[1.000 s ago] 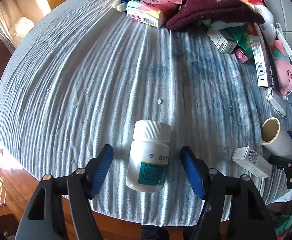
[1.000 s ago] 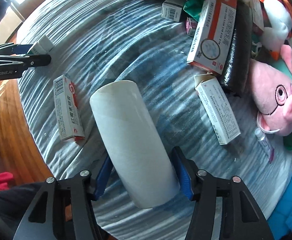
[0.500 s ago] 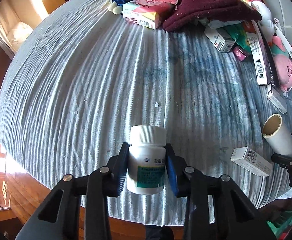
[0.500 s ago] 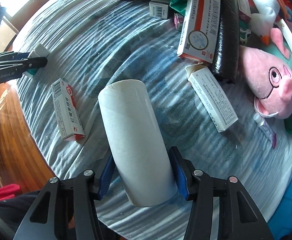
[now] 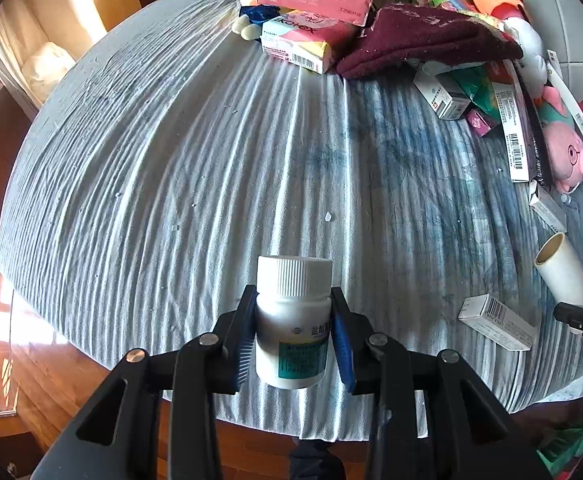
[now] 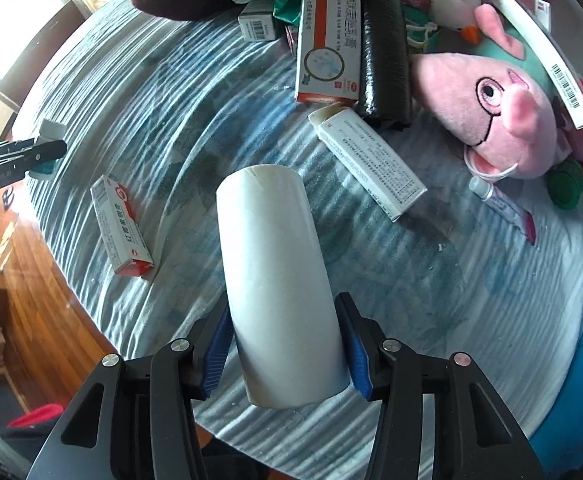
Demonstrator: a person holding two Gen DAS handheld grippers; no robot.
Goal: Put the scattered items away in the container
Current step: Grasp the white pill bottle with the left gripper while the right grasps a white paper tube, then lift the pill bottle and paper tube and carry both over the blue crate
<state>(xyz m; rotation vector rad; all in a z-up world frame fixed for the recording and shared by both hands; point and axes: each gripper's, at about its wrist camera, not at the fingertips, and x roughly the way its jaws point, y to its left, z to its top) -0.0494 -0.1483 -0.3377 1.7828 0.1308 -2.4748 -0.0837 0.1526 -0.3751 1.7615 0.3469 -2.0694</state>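
Left tongs [image 5: 293, 338] clamped on white pill bottle [image 5: 292, 320], teal label. Right tongs [image 6: 285, 350] closing around white paper roll [image 6: 277, 280]. "Kotex" pack [image 5: 297, 40] on tabletop [image 5: 171, 160].

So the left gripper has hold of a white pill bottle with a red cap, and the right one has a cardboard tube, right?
Not quite: the cap is white, not red. The left wrist view shows the left gripper clamped on the white pill bottle, whose ribbed cap matches its body. The rest holds: the right gripper is closing on the cardboard tube between its pads.
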